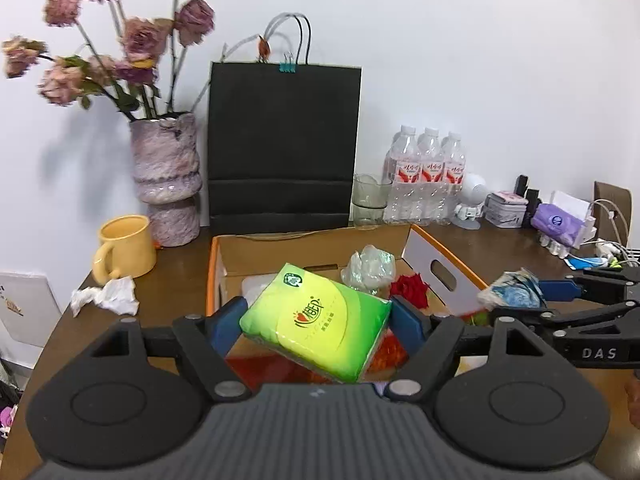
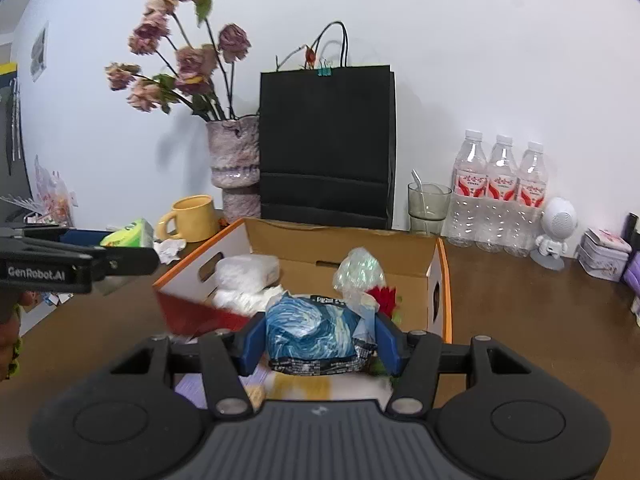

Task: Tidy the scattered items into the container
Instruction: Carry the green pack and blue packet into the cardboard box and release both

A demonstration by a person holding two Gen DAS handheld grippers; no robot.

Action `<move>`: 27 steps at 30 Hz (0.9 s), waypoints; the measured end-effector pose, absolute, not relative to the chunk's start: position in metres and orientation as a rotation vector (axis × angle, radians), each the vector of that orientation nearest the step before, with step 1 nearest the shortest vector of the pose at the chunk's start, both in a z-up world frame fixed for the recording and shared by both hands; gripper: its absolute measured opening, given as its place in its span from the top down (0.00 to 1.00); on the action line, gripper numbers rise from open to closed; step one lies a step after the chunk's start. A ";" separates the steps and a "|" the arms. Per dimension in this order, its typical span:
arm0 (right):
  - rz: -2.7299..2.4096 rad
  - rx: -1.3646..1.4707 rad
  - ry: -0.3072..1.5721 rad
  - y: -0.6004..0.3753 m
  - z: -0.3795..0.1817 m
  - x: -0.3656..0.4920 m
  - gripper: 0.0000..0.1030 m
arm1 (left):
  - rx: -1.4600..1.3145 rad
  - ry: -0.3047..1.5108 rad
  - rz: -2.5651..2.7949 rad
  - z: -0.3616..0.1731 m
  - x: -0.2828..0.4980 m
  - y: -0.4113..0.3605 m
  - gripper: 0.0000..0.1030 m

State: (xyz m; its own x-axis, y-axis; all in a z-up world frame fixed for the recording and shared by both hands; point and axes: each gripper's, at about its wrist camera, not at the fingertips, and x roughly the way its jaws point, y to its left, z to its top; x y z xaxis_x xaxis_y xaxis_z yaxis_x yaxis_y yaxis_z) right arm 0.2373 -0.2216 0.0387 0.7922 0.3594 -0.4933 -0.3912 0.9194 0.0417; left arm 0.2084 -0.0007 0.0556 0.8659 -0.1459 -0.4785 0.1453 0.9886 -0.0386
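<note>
Brown wood forms the table, which carries every item in both views. Largest upon it is the black paper bag, upright against the white wall at 12 o'clock from the cardboard box, the open container with orange-edged flaps and a cut-out handle. At 11 o'clock from the box stands the mottled purple vase of dried roses, and at 10 o'clock, near the vase, the yellow mug. Three water bottles stand in a row at 2 o'clock from the box, with a glass tumbler between them and the bag.

Inside the box lie white wadded material at its 9 o'clock side, a crumpled clear wrapper toward 1 o'clock, and just beside it a red artificial rose.

The left gripper pinches the green tissue pack between its blue pads, the pack tilted and held over the near edge of the box. The right gripper clamps the blue swirl-patterned packet in the same manner, also above the near edge of the box; its jaws are drawn closer than those of the left.

A crumpled white tissue rests on the table at 9 o'clock from the box, outside it and near the mug's base.
</note>
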 end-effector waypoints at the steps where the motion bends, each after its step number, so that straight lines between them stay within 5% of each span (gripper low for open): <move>1: 0.407 -0.067 0.536 -0.220 0.040 0.250 0.46 | -0.002 0.523 -0.149 0.055 0.222 -0.003 0.24; 27: 0.372 -0.156 0.925 -0.183 -0.031 0.400 0.45 | 0.015 0.913 -0.068 -0.025 0.362 -0.024 0.24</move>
